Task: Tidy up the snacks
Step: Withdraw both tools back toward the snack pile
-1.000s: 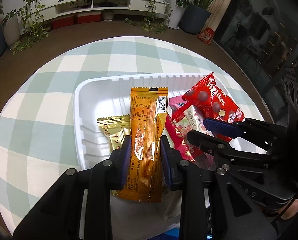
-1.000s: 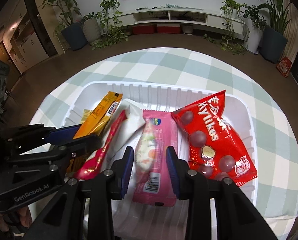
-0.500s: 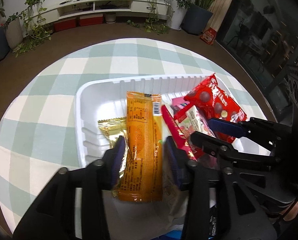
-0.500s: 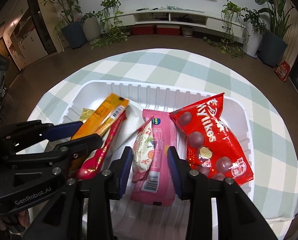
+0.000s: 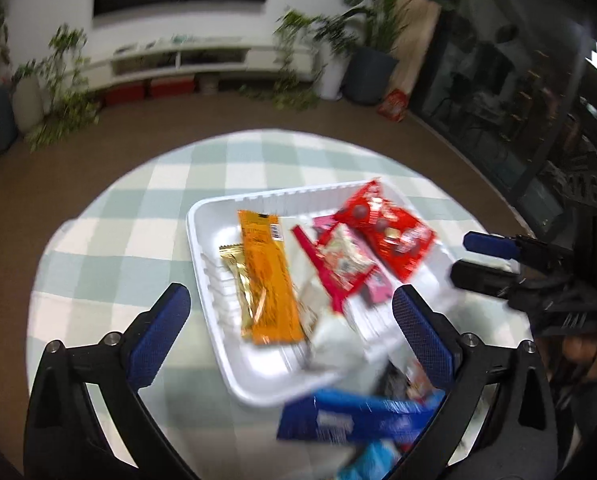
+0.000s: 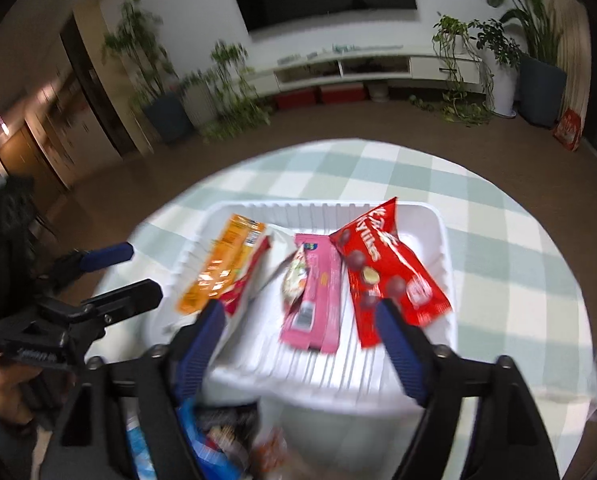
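Ribbed white plastic tray, centre frame on the checked cloth, holds glossy crinkled packets: orange bar, red bag. Left gripper and right gripper jaws have just sprung wide, gripping nothing.

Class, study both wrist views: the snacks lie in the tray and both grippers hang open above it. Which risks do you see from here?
1. The white tray is crowded: the orange packet overlaps the gold one, so a grasp may snag both.
2. The left gripper and right gripper hang close together and might collide.
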`<state>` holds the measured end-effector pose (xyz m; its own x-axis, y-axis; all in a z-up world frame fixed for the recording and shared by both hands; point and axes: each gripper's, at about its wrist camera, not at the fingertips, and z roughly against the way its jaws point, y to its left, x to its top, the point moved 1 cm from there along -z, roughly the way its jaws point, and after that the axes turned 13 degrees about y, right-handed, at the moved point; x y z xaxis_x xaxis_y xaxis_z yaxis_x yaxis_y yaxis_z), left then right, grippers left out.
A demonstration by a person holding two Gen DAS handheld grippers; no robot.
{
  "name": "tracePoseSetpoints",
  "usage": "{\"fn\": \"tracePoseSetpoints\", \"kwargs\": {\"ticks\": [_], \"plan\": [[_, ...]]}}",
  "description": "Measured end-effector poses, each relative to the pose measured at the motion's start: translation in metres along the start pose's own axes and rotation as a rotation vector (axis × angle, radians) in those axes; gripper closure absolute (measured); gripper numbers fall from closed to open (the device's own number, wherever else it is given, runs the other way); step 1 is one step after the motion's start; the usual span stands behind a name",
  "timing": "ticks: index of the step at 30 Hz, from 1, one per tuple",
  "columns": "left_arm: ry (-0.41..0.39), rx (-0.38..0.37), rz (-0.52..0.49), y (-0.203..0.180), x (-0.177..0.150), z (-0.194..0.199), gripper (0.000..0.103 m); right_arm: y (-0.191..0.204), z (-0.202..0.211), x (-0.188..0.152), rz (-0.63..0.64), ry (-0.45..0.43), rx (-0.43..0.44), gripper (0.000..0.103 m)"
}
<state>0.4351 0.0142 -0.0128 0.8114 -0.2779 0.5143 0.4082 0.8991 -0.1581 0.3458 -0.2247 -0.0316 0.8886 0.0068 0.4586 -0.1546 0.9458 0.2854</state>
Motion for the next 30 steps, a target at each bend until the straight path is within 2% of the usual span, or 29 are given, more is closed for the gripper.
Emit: {"fn": "tracePoseSetpoints", "kwargs": {"ticks": [3, 5, 7, 11, 14, 17, 21, 25, 28, 30], "plan": [[-0.09, 0.05, -0.103, -0.014, -0.033, 0.031, 0.001, -0.01, 0.026, -0.037, -0.028, -0.029, 0.041, 0.012], [-0.051, 0.082, -0.132, -0.02, -0.051, 0.04, 0.001, -0.017, 0.035, -0.061, -0.06, -0.03, 0.06, 0.012], [0.026, 0.116, -0.123, -0.023, -0.073, 0.047, 0.001, -0.025, 0.041, -0.084, -0.095, -0.027, 0.082, 0.012], [0.01, 0.06, -0.109, -0.03, -0.117, 0.064, 0.001, -0.035, 0.044, -0.123, -0.153, 0.003, 0.087, 0.011], [0.085, 0.064, -0.124, -0.04, -0.138, 0.057, 0.001, -0.033, 0.044, -0.142, -0.157, 0.037, 0.071, 0.011], [0.151, 0.073, -0.192, -0.054, -0.157, 0.046, 0.001, -0.022, 0.044, -0.154, -0.113, 0.05, 0.009, 0.011], [0.195, 0.069, -0.338, -0.078, -0.168, 0.034, 0.001, -0.009, 0.043, -0.164, -0.038, 0.064, -0.048, 0.016], [0.22, -0.004, -0.485, -0.097, -0.167, 0.023, 0.001, -0.002, 0.039, -0.167, -0.012, 0.082, -0.05, 0.02], [0.263, 0.042, -0.596, -0.107, -0.166, 0.007, 0.001, -0.002, 0.034, -0.17, -0.01, 0.098, -0.054, 0.021], [0.291, 0.053, -0.635, -0.108, -0.165, -0.002, 0.003, -0.003, 0.032, -0.171, -0.013, 0.106, -0.055, 0.022]]}}
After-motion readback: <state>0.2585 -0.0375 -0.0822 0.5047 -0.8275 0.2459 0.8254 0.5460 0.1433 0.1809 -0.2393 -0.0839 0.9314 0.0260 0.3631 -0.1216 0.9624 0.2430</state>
